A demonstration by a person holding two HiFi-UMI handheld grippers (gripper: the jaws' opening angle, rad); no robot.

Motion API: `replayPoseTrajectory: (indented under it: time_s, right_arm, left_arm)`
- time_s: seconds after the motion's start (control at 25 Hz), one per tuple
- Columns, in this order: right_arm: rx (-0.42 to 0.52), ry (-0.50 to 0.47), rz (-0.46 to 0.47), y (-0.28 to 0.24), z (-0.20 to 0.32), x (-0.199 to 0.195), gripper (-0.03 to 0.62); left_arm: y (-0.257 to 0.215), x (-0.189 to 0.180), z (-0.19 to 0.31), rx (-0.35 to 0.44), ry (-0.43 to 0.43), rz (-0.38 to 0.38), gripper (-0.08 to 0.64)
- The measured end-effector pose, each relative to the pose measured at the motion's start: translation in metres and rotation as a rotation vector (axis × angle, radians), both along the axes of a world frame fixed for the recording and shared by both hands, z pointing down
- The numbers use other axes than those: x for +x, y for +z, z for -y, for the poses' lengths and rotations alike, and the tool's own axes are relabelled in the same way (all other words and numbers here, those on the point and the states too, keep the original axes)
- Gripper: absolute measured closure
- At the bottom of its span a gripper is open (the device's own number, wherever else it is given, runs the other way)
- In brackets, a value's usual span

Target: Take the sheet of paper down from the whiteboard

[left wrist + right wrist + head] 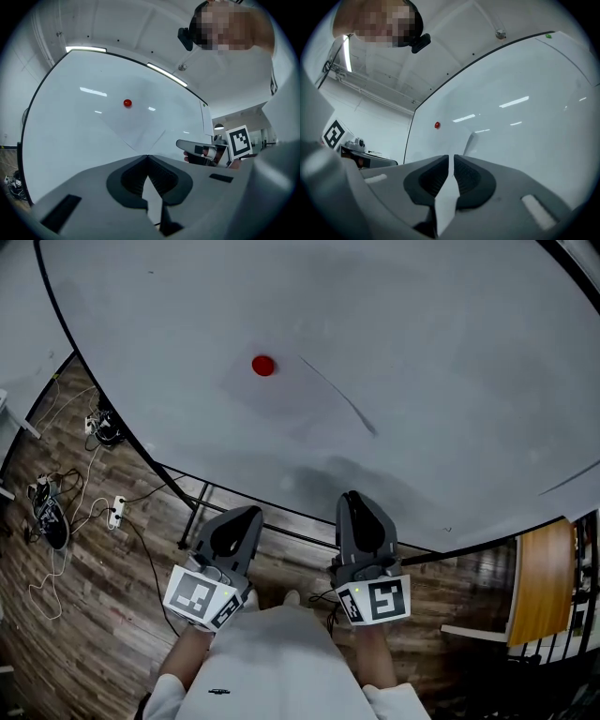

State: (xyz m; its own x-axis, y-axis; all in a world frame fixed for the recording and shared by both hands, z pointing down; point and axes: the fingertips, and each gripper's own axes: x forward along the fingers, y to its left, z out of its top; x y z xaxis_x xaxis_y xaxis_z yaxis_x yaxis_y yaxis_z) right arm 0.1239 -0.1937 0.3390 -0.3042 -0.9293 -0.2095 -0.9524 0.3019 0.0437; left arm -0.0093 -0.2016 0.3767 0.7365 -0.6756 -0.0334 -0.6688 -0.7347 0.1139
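Observation:
A white sheet of paper (309,427) hangs on the whiteboard (450,352), pinned at its top by a red round magnet (263,365). Its lower part is pulled off the board toward me. In the left gripper view the sheet (136,126) narrows to a corner right at my left gripper (146,157), whose jaws are shut on it. My right gripper (451,158) has a narrow slot between its jaws, with the sheet (457,140) running through the slot. In the head view the left gripper (242,514) and right gripper (356,498) sit side by side below the board's lower edge.
The whiteboard stands on a dark metal frame (202,502) over a wood floor. Cables and power strips (103,427) lie on the floor at the left. A wooden panel (544,577) stands at the right. The person's white garment (272,662) fills the bottom between the arms.

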Motion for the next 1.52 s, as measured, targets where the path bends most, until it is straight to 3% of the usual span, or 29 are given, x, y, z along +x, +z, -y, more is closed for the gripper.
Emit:
replayPoseTrajectory:
  time_s: [0.4,0.8,1.2,1.36,1.52]
  right_arm:
    - [0.048,-0.039,-0.002,-0.029,0.026,0.0,0.471]
    - [0.012,-0.01,0.065,-0.041,0.056,0.017,0.465]
    - [0.004,-0.093,0.101,-0.049,0.07,0.01,0.465]
    - [-0.002,-0.093,0.092,-0.048,0.071,0.01,0.468]
    - [0.01,-0.082,0.08,-0.056,0.068,0.012,0.571]
  left_arm:
    - [-0.013,0.01,0.003,0.038,0.003,0.008,0.554]
    - [-0.018,0.017,0.005,0.052,0.014,0.016,0.554]
    - [-0.022,0.015,0.008,0.064,-0.002,0.015,0.554]
    - [-0.022,0.014,0.007,0.068,-0.007,0.016,0.554]
    - [-0.027,0.015,0.007,0.074,-0.015,0.015,0.554]
